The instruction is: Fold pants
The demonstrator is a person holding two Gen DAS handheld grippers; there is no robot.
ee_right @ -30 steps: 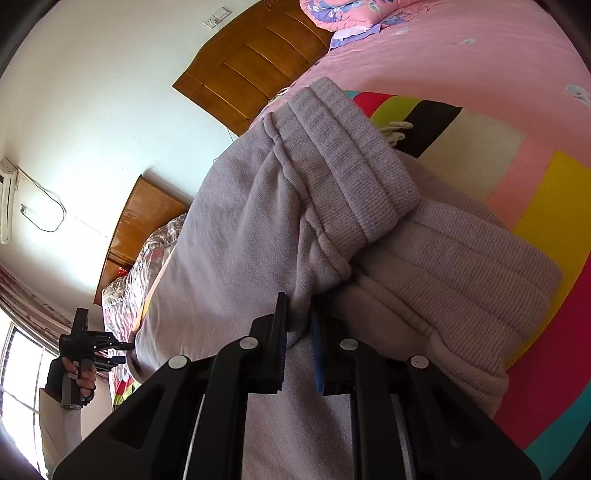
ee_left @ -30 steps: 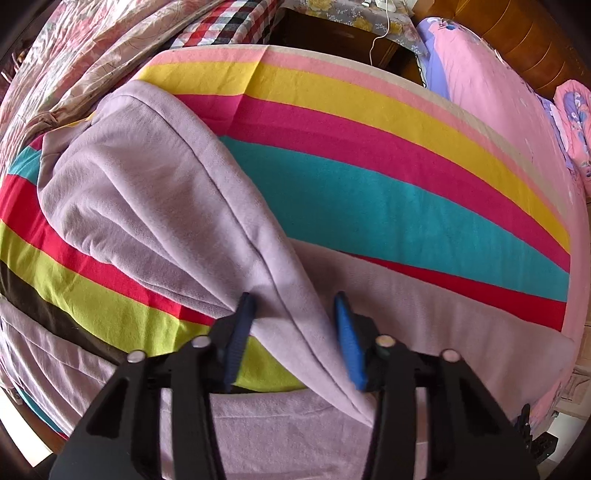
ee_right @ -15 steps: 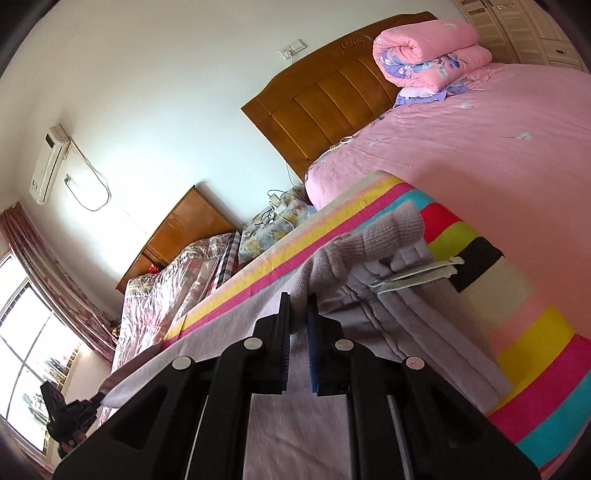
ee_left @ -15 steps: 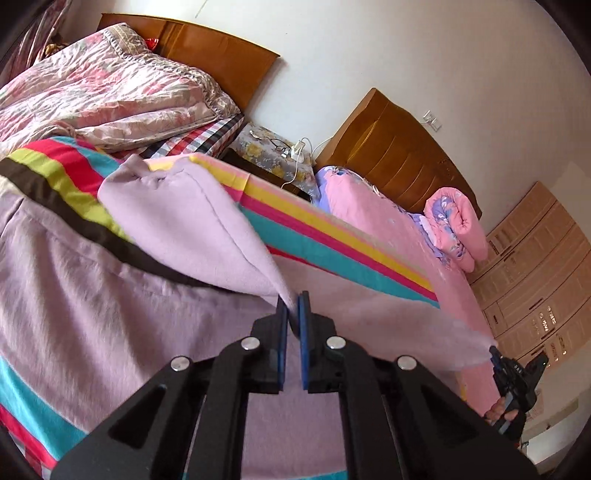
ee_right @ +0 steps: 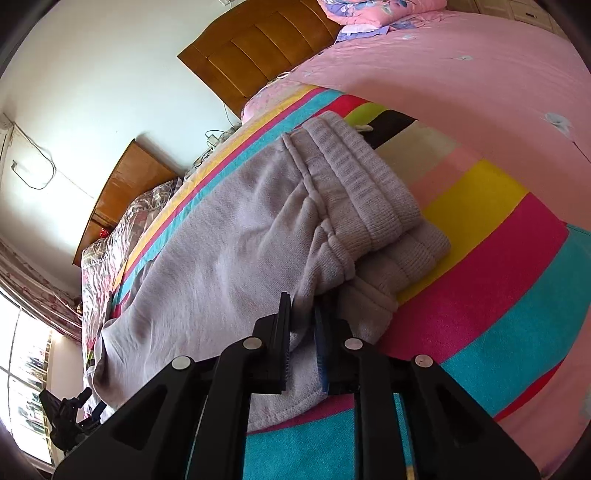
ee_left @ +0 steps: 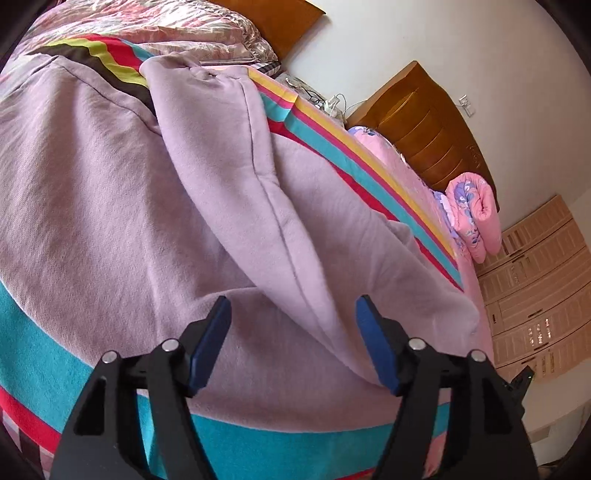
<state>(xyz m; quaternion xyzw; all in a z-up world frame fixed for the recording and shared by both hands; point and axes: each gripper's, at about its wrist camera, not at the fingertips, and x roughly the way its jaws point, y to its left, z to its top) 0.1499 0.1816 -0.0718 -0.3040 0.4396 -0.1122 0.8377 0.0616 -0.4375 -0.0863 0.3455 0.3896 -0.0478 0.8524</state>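
Lilac sweatpants point(ee_left: 147, 206) lie on a striped blanket point(ee_left: 44, 339) on the bed, one leg folded over the other. My left gripper point(ee_left: 293, 332) is open just above the fabric, with the folded leg's edge point(ee_left: 295, 258) lying between its blue pads. In the right wrist view the ribbed waistband point(ee_right: 369, 184) lies doubled at the far end. My right gripper point(ee_right: 303, 332) is shut on a fold of the pants near the waist point(ee_right: 301, 302), low over the blanket point(ee_right: 498, 295).
A pink bedspread point(ee_right: 461, 81) covers the bed beyond the blanket, with a rolled pink quilt point(ee_left: 476, 214) at a wooden headboard point(ee_left: 424, 125). A second bed with a floral quilt point(ee_left: 184, 33) stands alongside. A wardrobe point(ee_left: 535, 288) is at the right.
My left gripper closed on the leg, carried it over the other leg, then opened and let it go. My right gripper stayed shut and came down toward the blanket.
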